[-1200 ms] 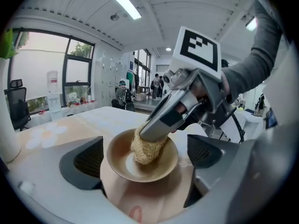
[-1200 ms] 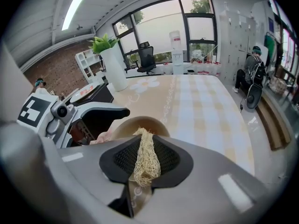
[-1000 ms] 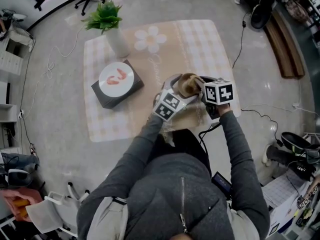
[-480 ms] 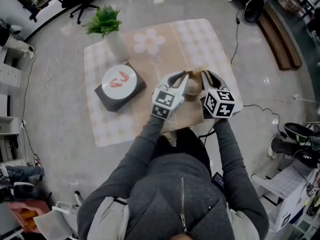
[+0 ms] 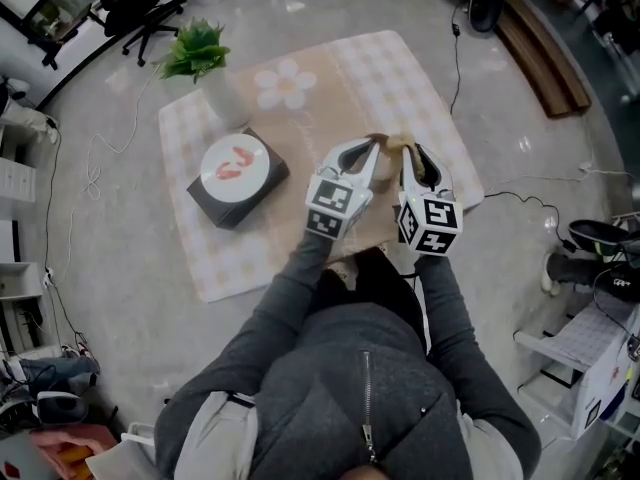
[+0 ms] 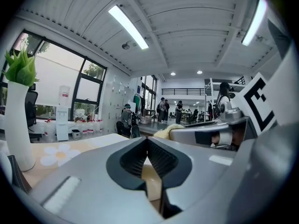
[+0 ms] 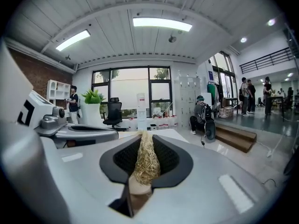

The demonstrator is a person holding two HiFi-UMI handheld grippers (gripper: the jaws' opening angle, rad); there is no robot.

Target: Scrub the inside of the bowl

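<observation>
With the jaws of the left gripper (image 6: 147,143) just closed, pressed together empty, and the right gripper (image 7: 146,143), pinching the scrubber (image 7: 146,166), swung toward 12 o'clock, scrubbing seems paused; the bowl is hidden, likely beneath them.

Straw-coloured fibrous scrubber (image 7: 146,164) stands upright, pinched in the right hand-held gripper (image 7: 146,137) (bowl not clearly discernible).

grey polished floor (image 5: 120,318), big windows (image 7: 133,94), ceiling strip lights (image 7: 162,24)
</observation>
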